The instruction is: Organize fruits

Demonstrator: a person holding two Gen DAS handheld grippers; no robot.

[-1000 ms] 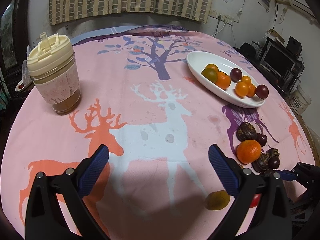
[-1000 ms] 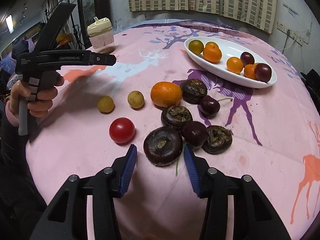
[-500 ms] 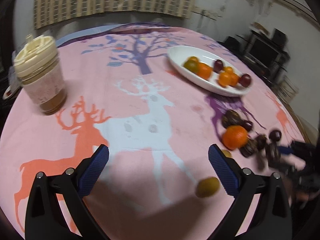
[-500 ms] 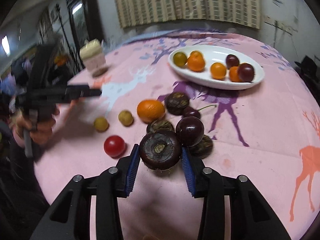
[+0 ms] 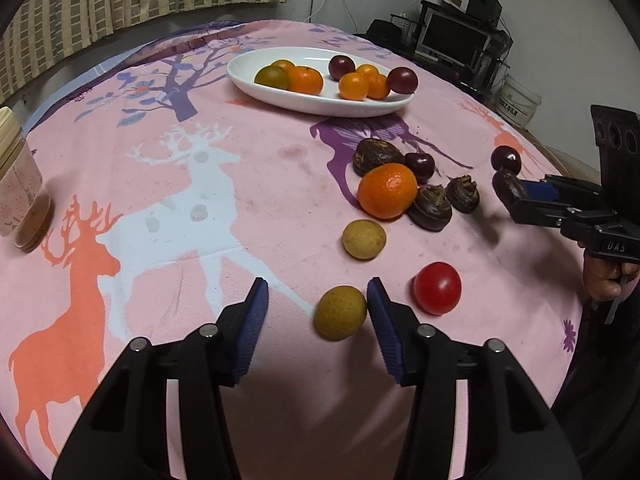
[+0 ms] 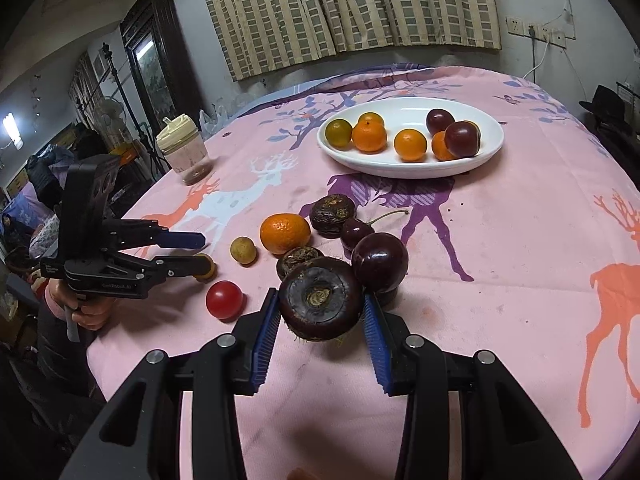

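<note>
The left tongs point(image 5: 316, 312) have just been narrowed around a yellow longan point(image 5: 340, 312), not yet pinched, while a dark water chestnut point(image 6: 320, 304), now lifted, is held in the right tongs point(image 6: 320, 320).

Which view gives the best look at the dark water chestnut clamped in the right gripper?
The right wrist view: the water chestnut fills the centre, gripped on both sides by the right gripper, its top facing the lens. The left wrist view shows it only small and side-on at the far right edge, partly hidden by the jaws.
</note>
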